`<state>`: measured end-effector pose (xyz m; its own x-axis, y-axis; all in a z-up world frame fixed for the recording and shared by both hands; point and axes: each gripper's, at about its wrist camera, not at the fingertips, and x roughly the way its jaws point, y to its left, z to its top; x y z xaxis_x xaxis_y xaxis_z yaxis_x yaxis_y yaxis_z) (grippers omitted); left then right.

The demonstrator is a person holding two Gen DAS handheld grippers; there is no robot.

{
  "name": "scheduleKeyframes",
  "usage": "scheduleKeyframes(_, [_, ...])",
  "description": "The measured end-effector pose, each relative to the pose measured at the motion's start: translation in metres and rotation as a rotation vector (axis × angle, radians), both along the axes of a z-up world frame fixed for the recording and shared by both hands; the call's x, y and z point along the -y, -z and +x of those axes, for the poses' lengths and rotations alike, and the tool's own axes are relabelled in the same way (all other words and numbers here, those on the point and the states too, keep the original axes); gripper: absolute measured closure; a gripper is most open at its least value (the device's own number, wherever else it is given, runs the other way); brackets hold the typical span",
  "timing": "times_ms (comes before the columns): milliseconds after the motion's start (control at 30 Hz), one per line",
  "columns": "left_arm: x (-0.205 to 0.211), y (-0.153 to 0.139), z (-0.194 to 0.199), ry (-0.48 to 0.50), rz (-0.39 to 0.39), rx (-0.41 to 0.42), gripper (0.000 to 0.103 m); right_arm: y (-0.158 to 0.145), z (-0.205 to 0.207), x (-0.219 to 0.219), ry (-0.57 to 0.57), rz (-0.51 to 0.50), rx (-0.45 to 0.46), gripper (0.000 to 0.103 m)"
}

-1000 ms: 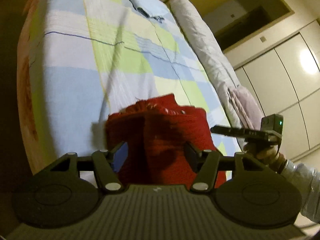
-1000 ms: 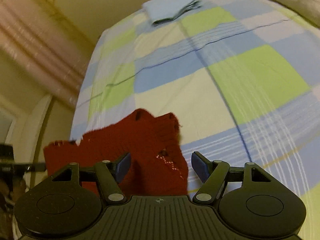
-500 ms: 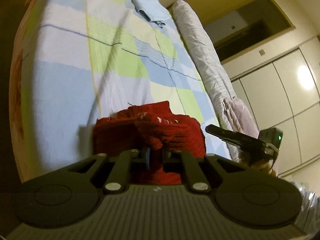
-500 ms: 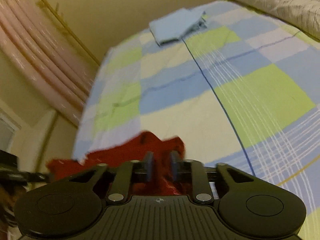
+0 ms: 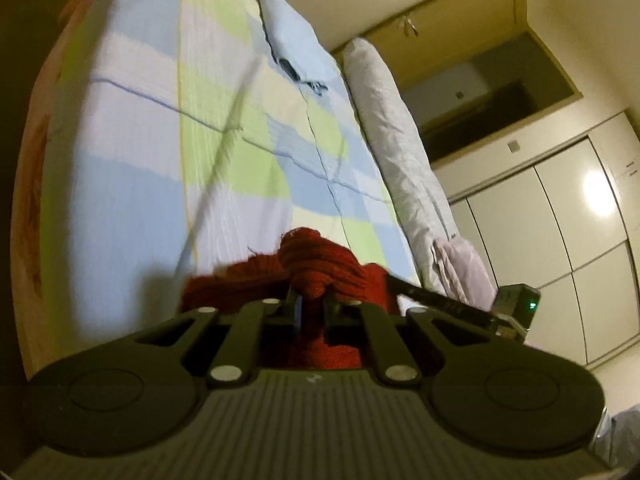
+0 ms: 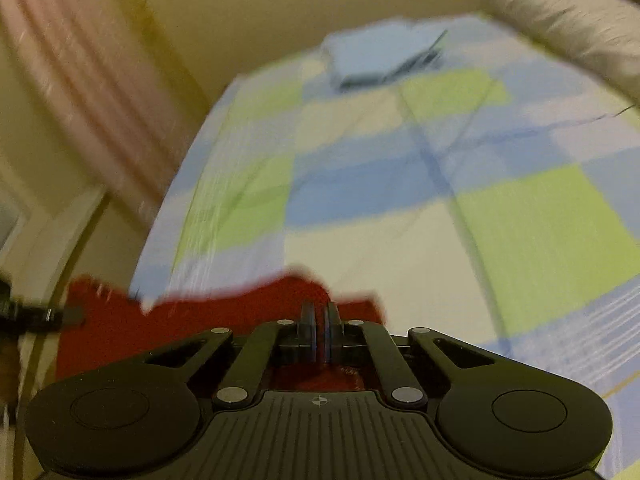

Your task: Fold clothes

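A red knit garment lies bunched at the near end of the bed. My left gripper is shut on a thick fold of it, and the knit bulges up past the fingertips. In the blurred right wrist view the same red garment stretches to the left. My right gripper is shut on its upper edge, pads almost together. In the left wrist view the right gripper's fingers reach in from the right to the garment's far end. At the left edge of the right wrist view the left gripper's fingers hold the other end.
The bed has a checked blue, green and white sheet. A folded light-blue garment lies at its far end. A long white bolster runs along one side, with a pinkish cloth at its near end. Wardrobe doors and a pink curtain flank the bed.
Both grippers went from wide open around the red garment to shut on it. The knit has bunched up between the left fingers, and the right view has shifted and blurred.
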<state>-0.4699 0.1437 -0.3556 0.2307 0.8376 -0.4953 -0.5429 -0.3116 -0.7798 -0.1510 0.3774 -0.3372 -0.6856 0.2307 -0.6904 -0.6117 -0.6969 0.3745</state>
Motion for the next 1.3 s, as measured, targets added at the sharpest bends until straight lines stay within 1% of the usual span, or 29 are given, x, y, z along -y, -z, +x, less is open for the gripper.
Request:
scheduleKeyframes(33, [-0.001,0.002,-0.001,-0.008,-0.012,-0.005,0.097,-0.003,0.001,-0.004,0.027,0.01,-0.017,0.102])
scheduleKeyframes(67, [-0.003,0.005,-0.002,-0.019,-0.023,-0.003,0.097,-0.004,0.0,-0.007,0.046,0.026,-0.014,0.102])
scheduleKeyframes(133, [-0.004,0.011,-0.005,-0.06,-0.02,0.025,0.097,0.001,-0.008,-0.008,0.059,0.064,0.014,0.102])
scheduleKeyframes(167, [-0.004,0.008,-0.005,-0.071,-0.004,0.01,0.097,0.002,-0.012,-0.007,0.064,0.086,0.019,0.102])
scheduleKeyframes(200, [-0.004,0.003,-0.004,-0.079,0.02,-0.027,0.097,0.001,-0.015,-0.007,0.069,0.106,0.011,0.102])
scheduleKeyframes(267, [-0.004,-0.006,-0.002,-0.099,0.063,-0.078,0.097,-0.004,-0.019,-0.006,0.1,0.144,-0.031,0.102])
scheduleKeyframes(300, [-0.004,-0.008,-0.002,-0.112,0.077,-0.093,0.097,-0.007,-0.021,-0.006,0.12,0.165,-0.054,0.102])
scheduleKeyframes(333, [-0.004,-0.005,-0.004,-0.132,0.068,-0.094,0.097,-0.008,-0.022,-0.007,0.129,0.176,-0.063,0.102])
scheduleKeyframes(367, [-0.005,0.001,-0.006,-0.142,0.034,-0.09,0.097,-0.006,-0.025,-0.009,0.129,0.179,-0.052,0.102])
scheduleKeyframes(433, [-0.011,0.021,-0.009,-0.136,-0.091,-0.077,0.096,0.014,-0.041,-0.015,0.079,0.121,0.06,0.102])
scheduleKeyframes(467, [-0.013,0.03,-0.009,-0.129,-0.14,-0.058,0.096,0.024,-0.048,-0.018,0.056,0.092,0.116,0.101])
scheduleKeyframes(500, [-0.014,0.035,-0.008,-0.133,-0.148,-0.046,0.095,0.034,-0.053,-0.019,0.042,0.068,0.169,0.101])
scheduleKeyframes(567, [-0.016,0.03,-0.005,-0.135,-0.143,-0.07,0.094,0.043,-0.06,-0.015,0.014,0.063,0.194,0.095])
scheduleKeyframes(600, [-0.018,0.026,-0.004,-0.128,-0.149,-0.094,0.092,0.039,-0.06,-0.014,0.018,0.07,0.2,0.078])
scheduleKeyframes(633, [-0.019,0.025,-0.002,-0.125,-0.16,-0.1,0.087,0.034,-0.06,-0.013,0.023,0.075,0.204,0.055])
scheduleKeyframes(667, [-0.018,0.023,-0.001,-0.125,-0.169,-0.1,0.086,0.03,-0.057,-0.014,0.047,0.073,0.197,0.046])
scheduleKeyframes(700, [-0.015,0.021,-0.001,-0.135,-0.168,-0.08,0.086,0.023,-0.05,-0.013,0.074,0.074,0.184,0.044])
scheduleKeyframes(800, [-0.001,0.013,-0.005,-0.17,-0.169,-0.021,0.081,0.002,-0.028,-0.001,0.131,0.072,0.162,0.044])
scheduleKeyframes(833, [0.006,0.01,-0.006,-0.181,-0.171,-0.001,0.075,-0.004,-0.016,0.007,0.148,0.055,0.143,0.044])
scheduleKeyframes(900, [0.024,0.005,0.001,-0.191,-0.168,0.043,0.072,-0.014,0.008,0.022,0.184,0.014,0.103,0.044])
scheduleKeyframes(967, [0.042,0.001,0.011,-0.183,-0.164,0.103,0.067,-0.014,0.034,0.04,0.216,-0.049,0.062,0.043])
scheduleKeyframes(1033, [0.056,0.002,0.025,-0.17,-0.163,0.162,0.062,-0.006,0.057,0.056,0.256,-0.124,0.033,0.043])
scheduleKeyframes(1133, [0.061,0.008,0.044,-0.152,-0.176,0.213,0.062,0.013,0.077,0.076,0.317,-0.239,-0.031,0.043])
scheduleKeyframes(1200, [0.056,0.011,0.053,-0.14,-0.146,0.232,0.069,0.015,0.078,0.079,0.344,-0.243,-0.073,0.044])
scheduleKeyframes(1233, [0.052,0.009,0.056,-0.134,-0.135,0.205,0.085,0.016,0.078,0.081,0.357,-0.244,-0.095,0.072])
scheduleKeyframes(1267, [0.049,0.005,0.059,-0.139,-0.135,0.148,0.093,0.017,0.078,0.082,0.368,-0.241,-0.11,0.092])
scheduleKeyframes(1300, [0.046,0.001,0.061,-0.146,-0.135,0.091,0.094,0.014,0.073,0.083,0.363,-0.206,-0.083,0.092])
